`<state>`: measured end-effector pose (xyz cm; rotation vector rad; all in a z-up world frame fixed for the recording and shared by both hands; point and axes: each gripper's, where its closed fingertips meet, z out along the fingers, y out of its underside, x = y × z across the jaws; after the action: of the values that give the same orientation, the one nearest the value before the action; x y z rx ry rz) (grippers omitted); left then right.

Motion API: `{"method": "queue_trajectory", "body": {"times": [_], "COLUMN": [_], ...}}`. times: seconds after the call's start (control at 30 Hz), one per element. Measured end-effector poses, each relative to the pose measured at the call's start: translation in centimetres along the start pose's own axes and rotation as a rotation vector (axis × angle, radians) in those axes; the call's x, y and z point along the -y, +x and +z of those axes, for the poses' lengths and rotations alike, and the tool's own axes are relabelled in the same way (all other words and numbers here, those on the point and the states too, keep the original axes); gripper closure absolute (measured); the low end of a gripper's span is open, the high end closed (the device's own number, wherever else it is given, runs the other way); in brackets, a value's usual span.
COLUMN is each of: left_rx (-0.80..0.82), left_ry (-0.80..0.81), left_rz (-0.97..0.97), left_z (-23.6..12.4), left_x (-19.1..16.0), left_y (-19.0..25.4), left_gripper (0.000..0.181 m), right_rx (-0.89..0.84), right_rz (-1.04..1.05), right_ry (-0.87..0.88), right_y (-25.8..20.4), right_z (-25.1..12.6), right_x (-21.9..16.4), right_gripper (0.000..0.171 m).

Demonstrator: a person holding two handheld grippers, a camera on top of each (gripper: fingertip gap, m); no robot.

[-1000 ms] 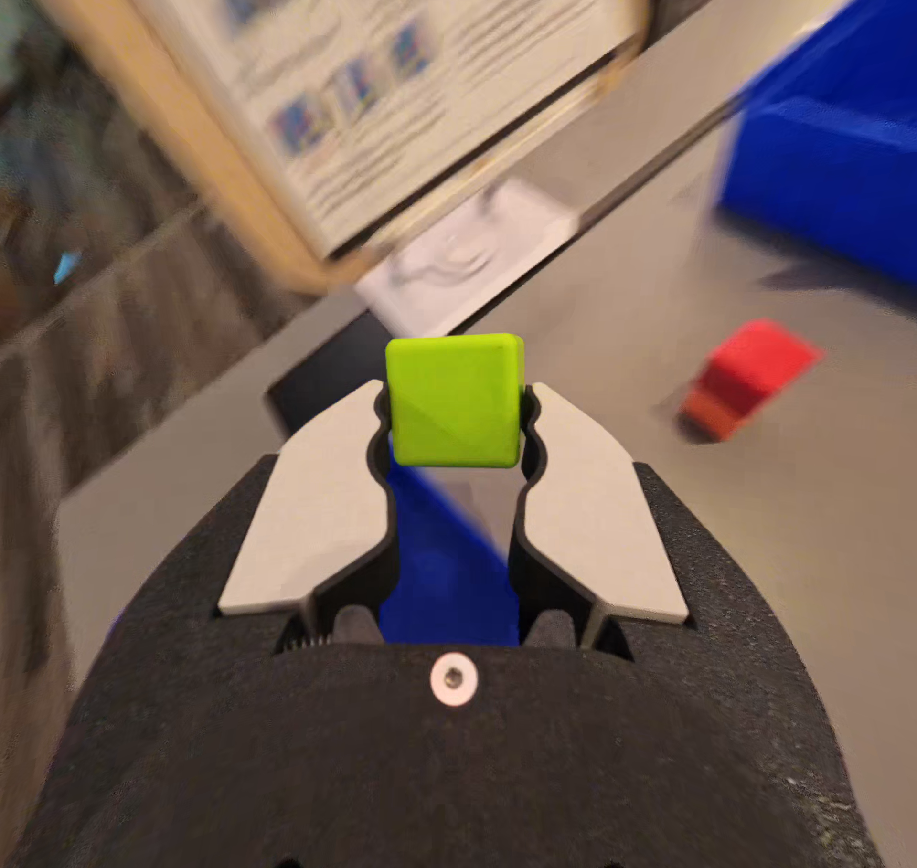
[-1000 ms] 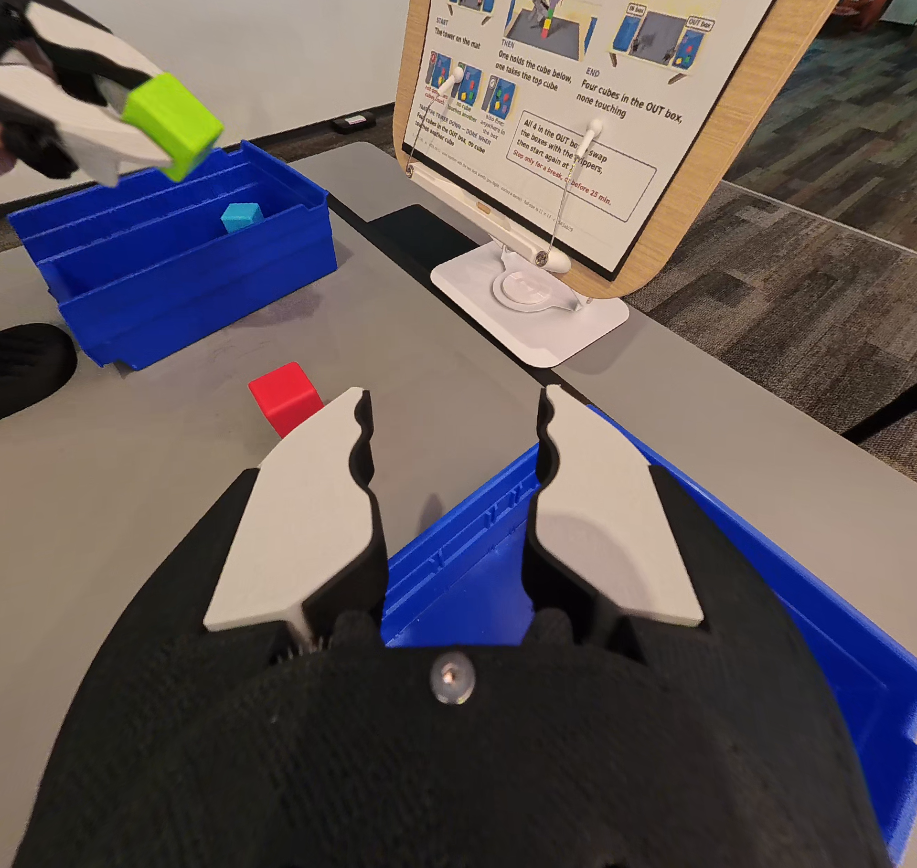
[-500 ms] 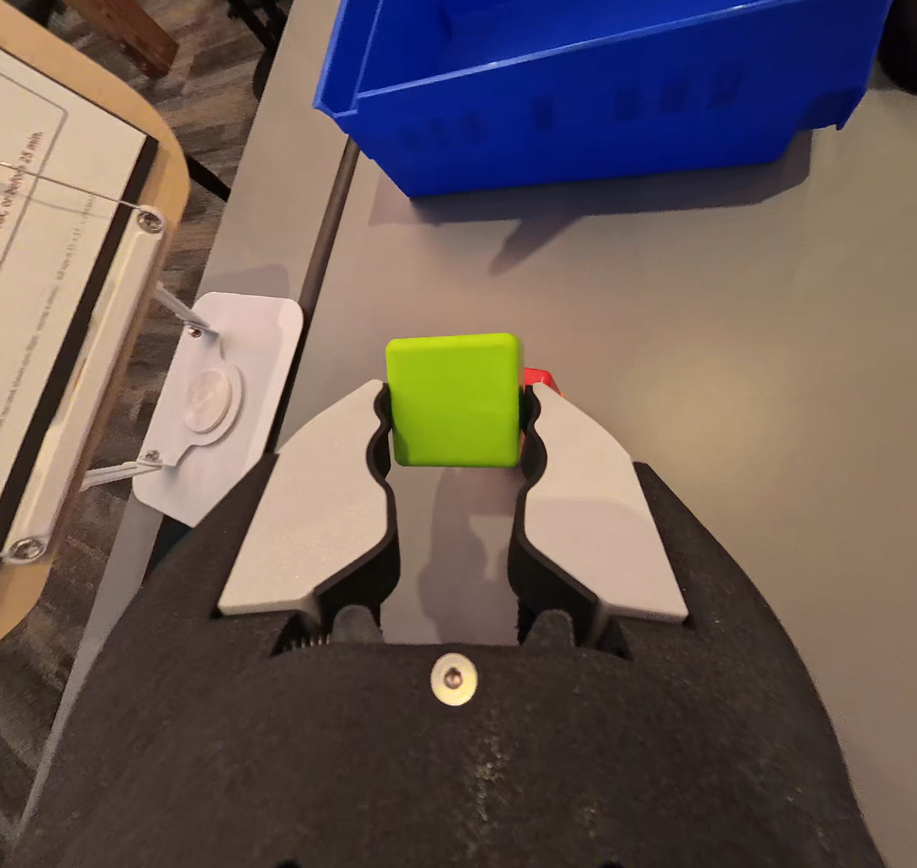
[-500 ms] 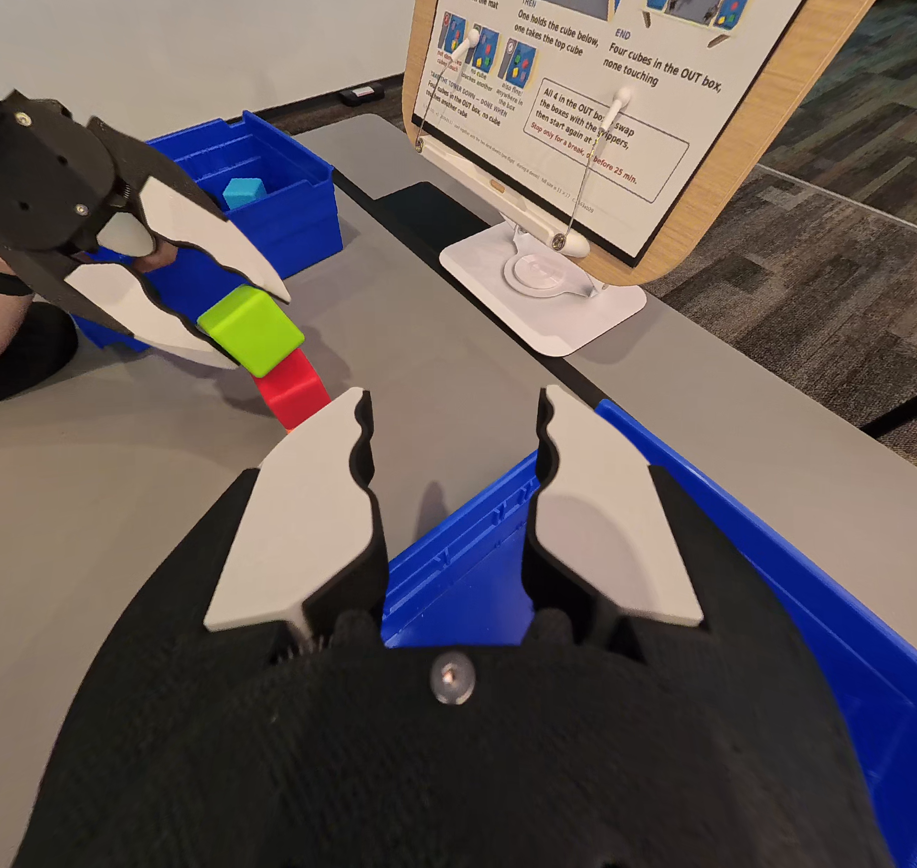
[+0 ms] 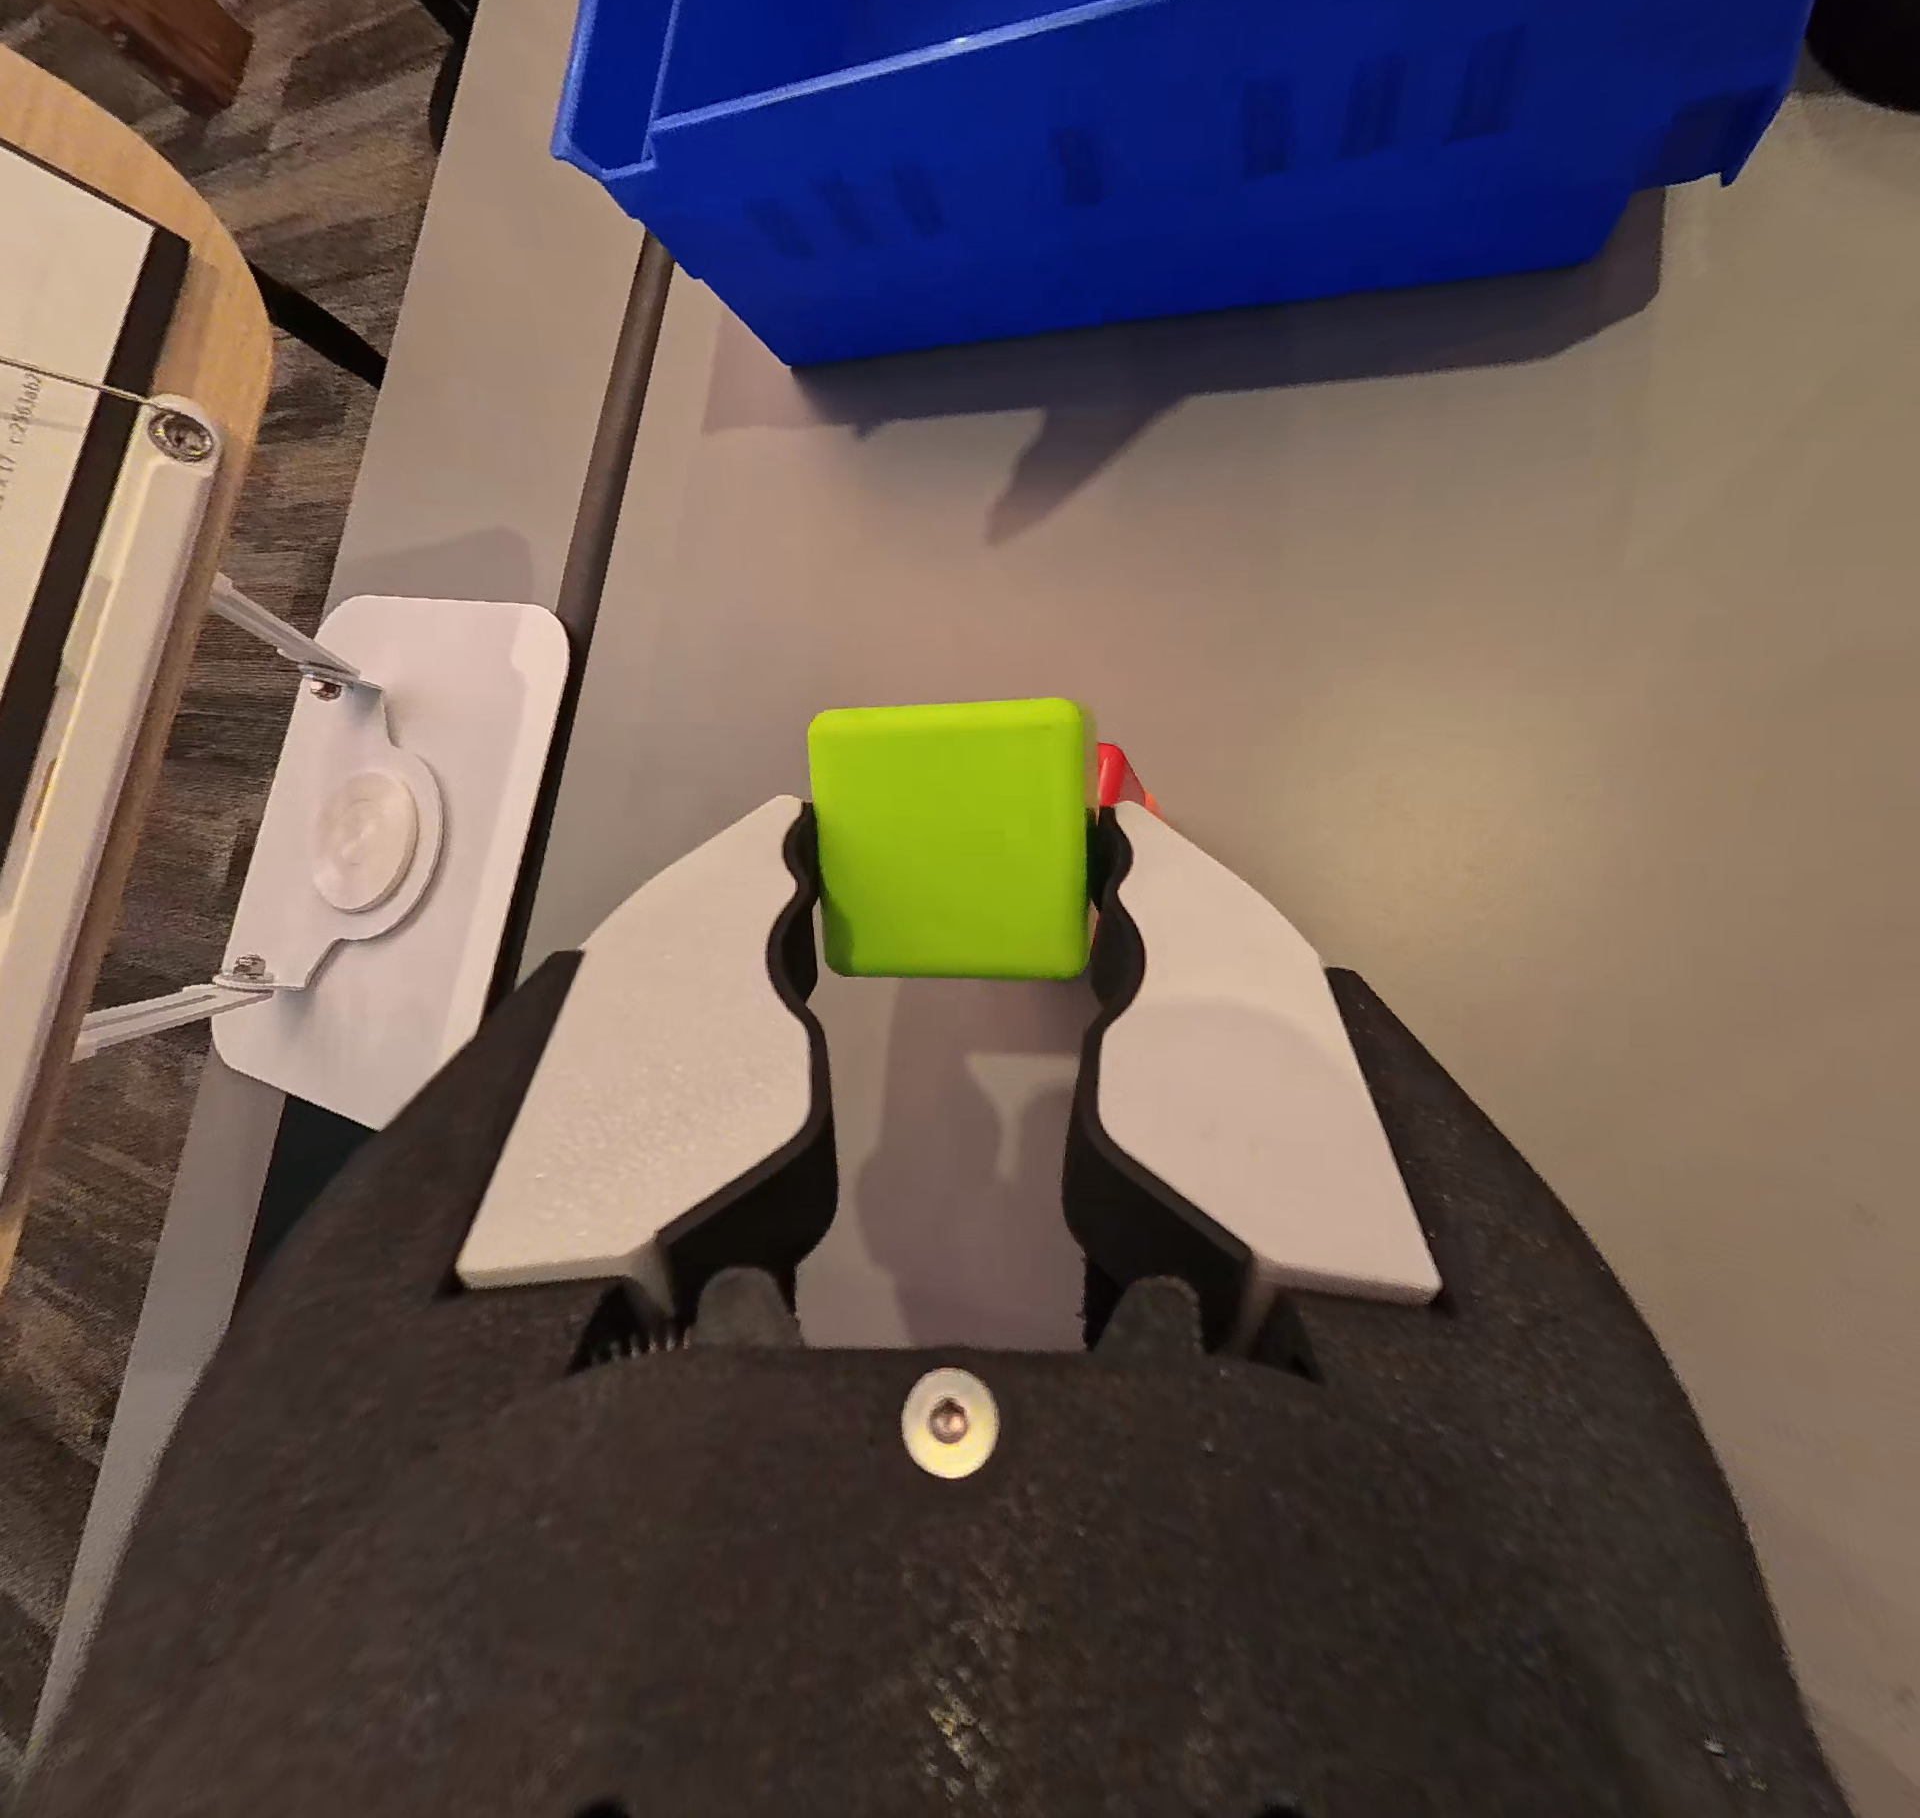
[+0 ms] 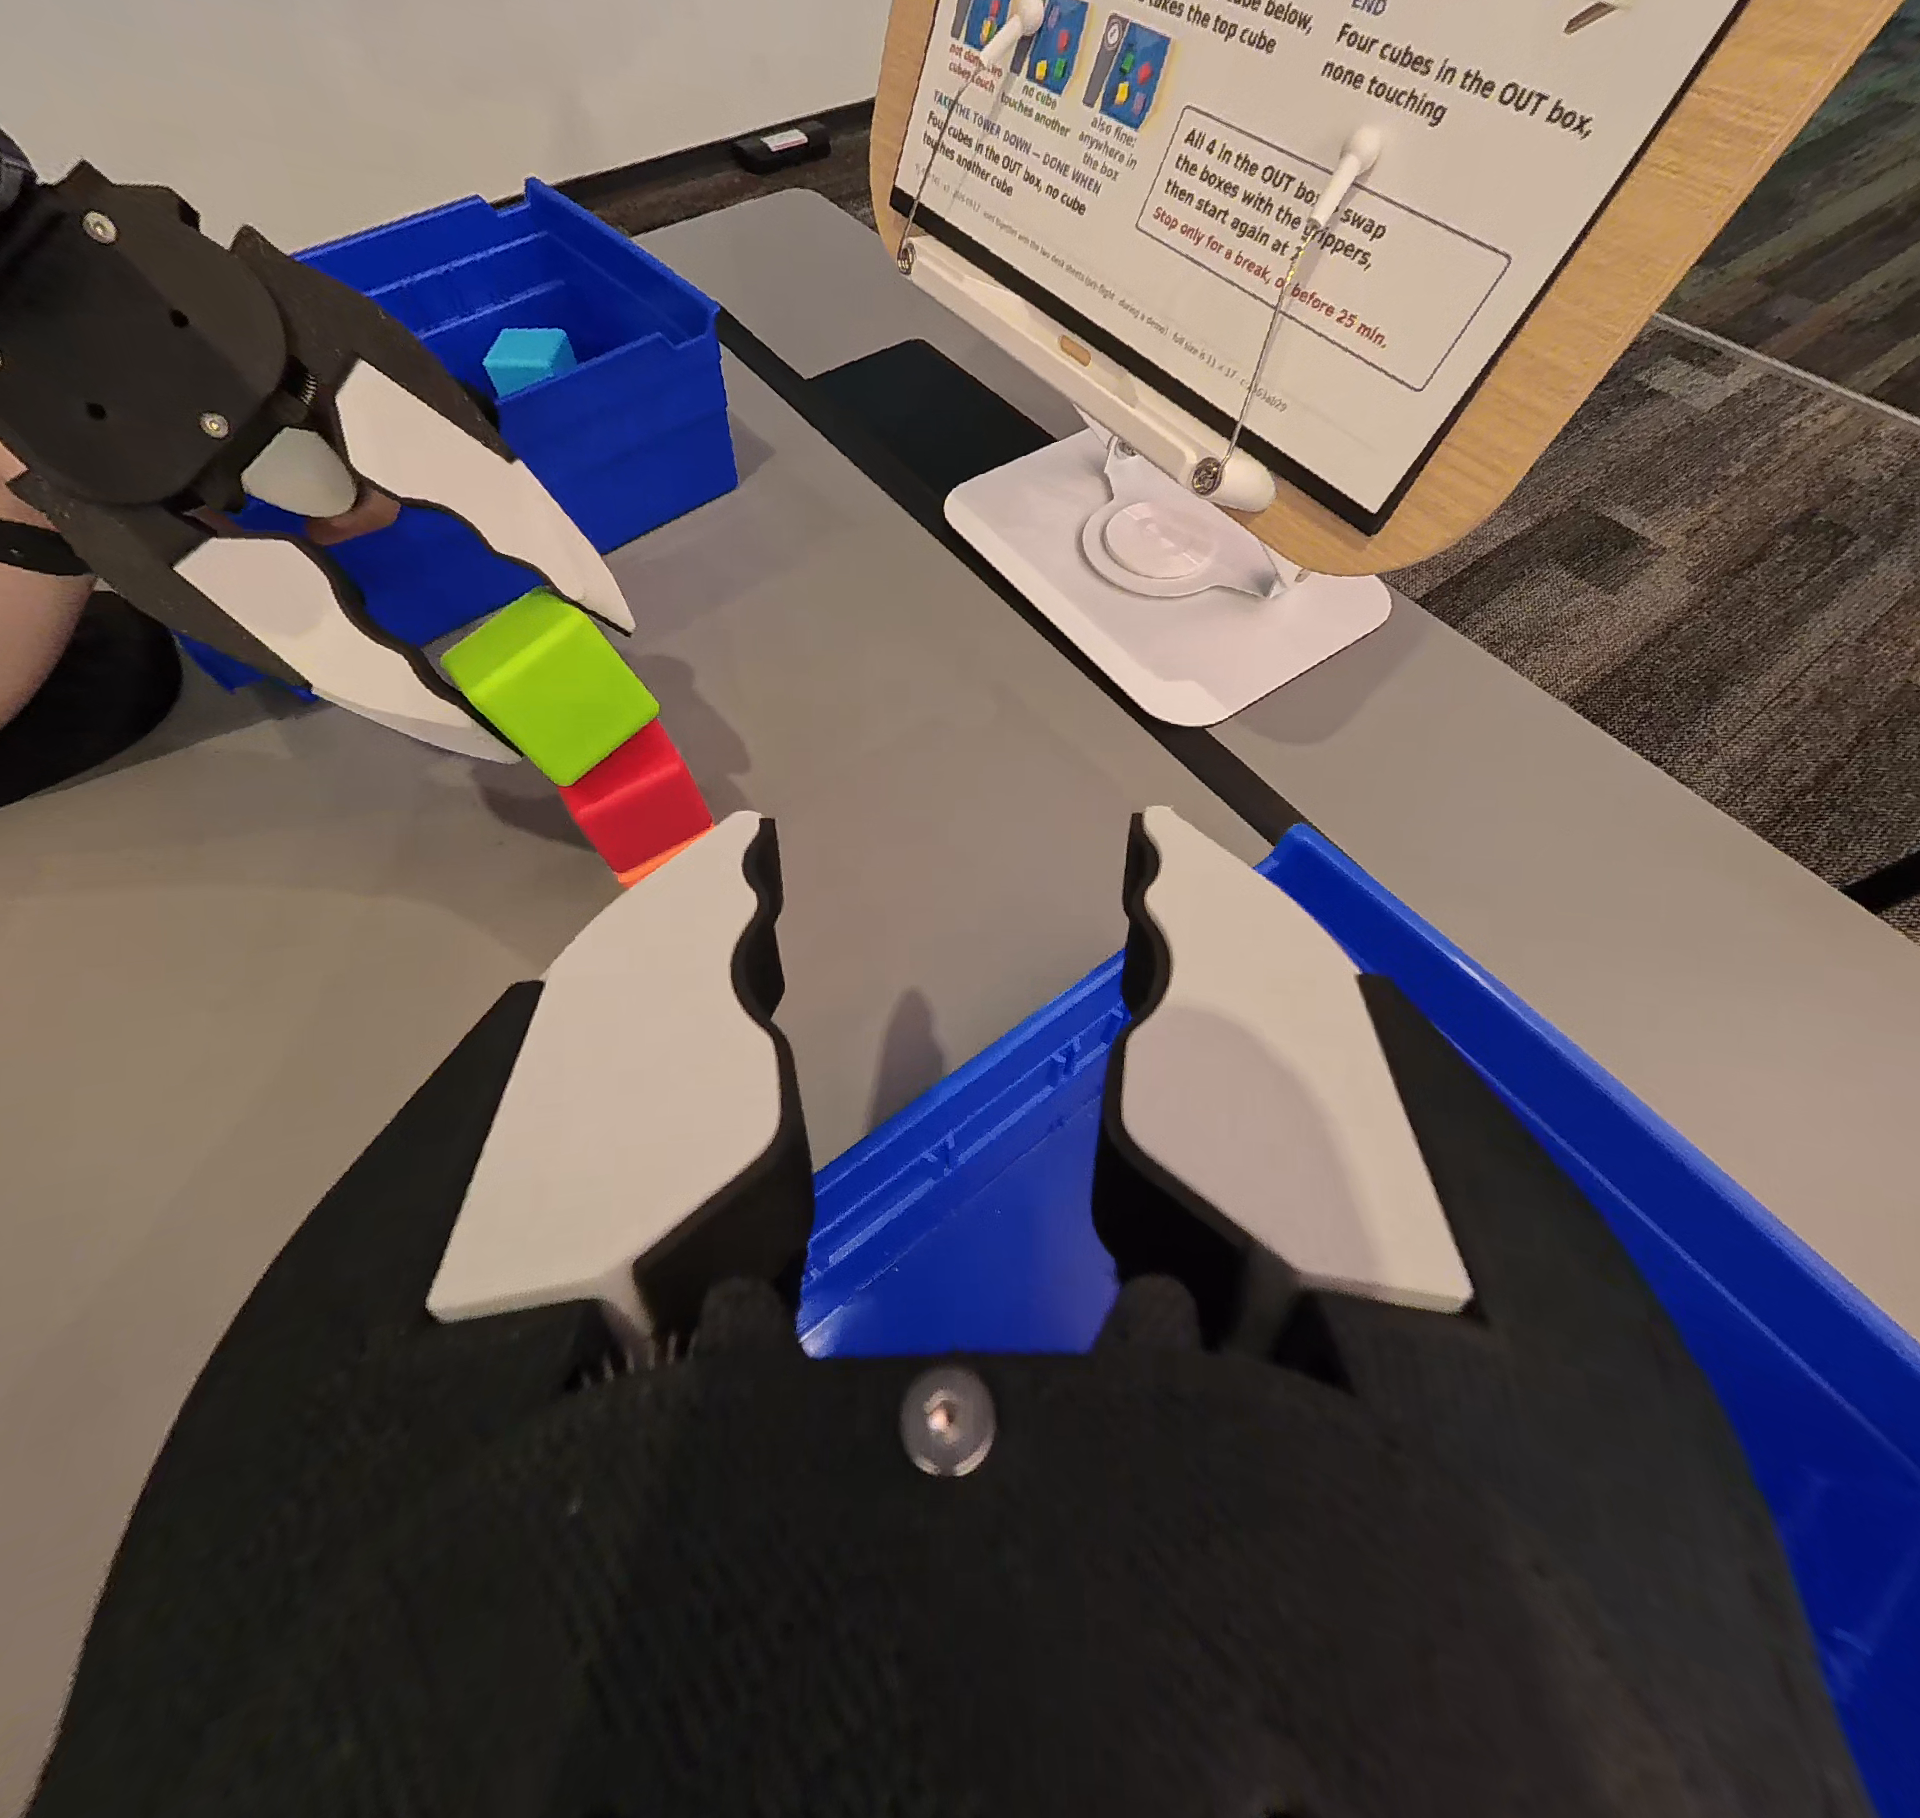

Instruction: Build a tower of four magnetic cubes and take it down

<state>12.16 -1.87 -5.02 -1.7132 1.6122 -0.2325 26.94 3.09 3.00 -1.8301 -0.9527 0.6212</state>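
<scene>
1. Green cube (image 5: 951, 838) sits clamped between the fingers of the left tool (image 5: 951, 864), pressed down on top of the red cube (image 6: 634, 797), slightly skewed against it.
2. Red cube stands on the grey counter (image 6: 935, 729), with an orange sliver showing at its base; from the left wrist view only a red corner peeks out past the green cube.
3. Right tool (image 6: 945, 833) hangs with its fingers apart and nothing between them, above the near blue bin (image 6: 1558, 1093), just beside the 2-cube stack.
4. Far blue bin (image 6: 623, 418) holds 1 light-blue cube (image 6: 528, 358).
5. Instruction board (image 6: 1351, 158) stands on a white base (image 6: 1174, 584) at the counter's far edge.
</scene>
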Motion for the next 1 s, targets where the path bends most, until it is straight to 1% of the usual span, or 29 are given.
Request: {"method": "queue_trajectory", "body": {"times": [0.1,0.37,0.63,0.73,0.83,0.9,0.97,1.0], "left_rx": [-0.001,-0.014,0.017,0.022,0.046,0.063,0.071,0.084], "left_ry": [-0.025,0.011,0.009,0.015,0.051,0.078,0.082,0.079], "left_rz": [0.013,0.001,0.027,-0.004,-0.028,-0.057,-0.080,-0.084], "left_z": [0.3,0.6,0.7,0.5,-0.2,-1.0,-1.9,-2.4], "left_x": [-0.4,-0.1,0.0,0.0,0.4,0.7,0.8,0.7], "left_y": [0.1,0.2,0.0,-0.3,-0.8,-1.3,-1.5,-1.7], "left_gripper": [0.131,0.131,0.131,0.132,0.136,0.149,0.150,0.146], "right_rx": [-0.009,0.000,0.010,0.011,0.012,0.011,0.012,0.011], "right_rz": [0.003,0.017,0.017,0.018,0.018,0.015,0.017,0.017], "right_ry": [-0.001,-0.004,-0.038,-0.048,-0.053,-0.055,-0.052,-0.050], "right_y": [0.2,0.3,0.2,0.3,0.2,0.3,0.3,0.3], "right_z": [0.0,0.1,0.8,0.9,1.0,1.0,0.9,0.8], "right_x": [0.0,-0.3,-0.9,-1.1,-1.2,-1.3,-1.3,-1.3], "right_gripper": [0.106,0.106,0.106,0.106,0.106,0.106,0.106,0.106]}}
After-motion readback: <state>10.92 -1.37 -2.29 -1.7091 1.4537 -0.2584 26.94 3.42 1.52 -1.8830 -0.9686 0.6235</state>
